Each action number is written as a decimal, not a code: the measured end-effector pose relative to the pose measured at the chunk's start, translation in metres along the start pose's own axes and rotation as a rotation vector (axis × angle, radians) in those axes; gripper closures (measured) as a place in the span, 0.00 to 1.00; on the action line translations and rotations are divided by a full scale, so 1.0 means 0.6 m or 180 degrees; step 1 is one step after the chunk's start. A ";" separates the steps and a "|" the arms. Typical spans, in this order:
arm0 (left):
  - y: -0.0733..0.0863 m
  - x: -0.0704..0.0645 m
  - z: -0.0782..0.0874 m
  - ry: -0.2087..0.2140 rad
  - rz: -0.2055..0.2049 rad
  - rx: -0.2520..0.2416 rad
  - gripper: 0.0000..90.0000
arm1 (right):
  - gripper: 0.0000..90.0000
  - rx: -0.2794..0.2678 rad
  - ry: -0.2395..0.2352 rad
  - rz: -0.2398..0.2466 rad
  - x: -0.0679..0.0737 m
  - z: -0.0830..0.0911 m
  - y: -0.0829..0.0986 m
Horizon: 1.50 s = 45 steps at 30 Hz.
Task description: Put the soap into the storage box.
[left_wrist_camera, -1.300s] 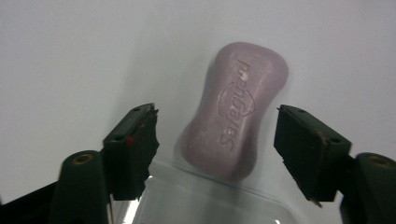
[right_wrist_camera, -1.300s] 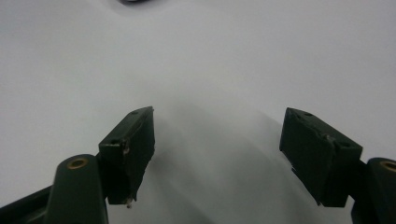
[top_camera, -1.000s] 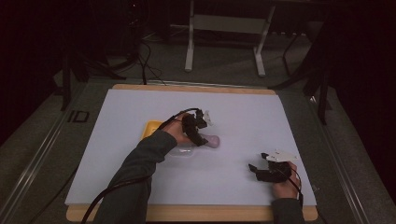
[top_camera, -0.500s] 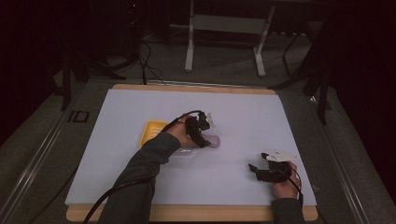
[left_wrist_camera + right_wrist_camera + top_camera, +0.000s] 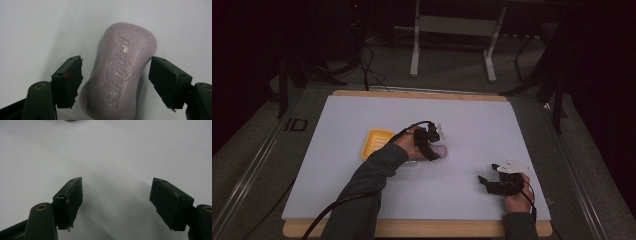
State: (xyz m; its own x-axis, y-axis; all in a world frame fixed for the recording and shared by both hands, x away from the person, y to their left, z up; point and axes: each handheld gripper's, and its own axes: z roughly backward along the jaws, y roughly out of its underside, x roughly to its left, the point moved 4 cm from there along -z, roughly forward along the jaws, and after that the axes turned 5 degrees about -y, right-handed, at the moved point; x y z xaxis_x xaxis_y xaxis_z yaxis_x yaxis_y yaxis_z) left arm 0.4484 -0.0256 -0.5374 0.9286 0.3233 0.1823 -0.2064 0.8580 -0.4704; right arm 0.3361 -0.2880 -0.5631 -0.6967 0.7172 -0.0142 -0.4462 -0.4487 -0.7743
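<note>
A pale purple bar of soap lies on the white table between the wide-apart jaws of my left gripper. The right jaw's tip is at the bar's edge, and a gap separates the left jaw from it. In the high view the soap shows just right of the left gripper, near the table's middle. A yellow soap dish sits to the left of that hand. My right gripper rests low over the table at the front right, open, with bare white surface between its jaws.
The white tabletop has a wooden rim along its front edge. A black cable trails from the left gripper down the sleeve to the front edge. A metal stand's legs stand on the floor beyond the far edge.
The left hand has shifted slightly over the soap. The right hand and gripper have stayed where they were.
</note>
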 end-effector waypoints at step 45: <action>-0.004 0.002 -0.014 0.0235 0.0338 0.0283 0.53 | 0.29 0.0034 0.0003 0.0016 0.001 -0.002 0.000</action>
State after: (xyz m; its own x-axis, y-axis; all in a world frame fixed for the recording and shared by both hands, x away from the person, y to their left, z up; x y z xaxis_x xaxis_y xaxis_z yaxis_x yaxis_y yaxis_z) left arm 0.4528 -0.0309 -0.5434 0.9196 0.3866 0.0701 -0.3280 0.8535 -0.4048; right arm 0.3363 -0.2871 -0.5637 -0.6984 0.7154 -0.0186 -0.4487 -0.4580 -0.7673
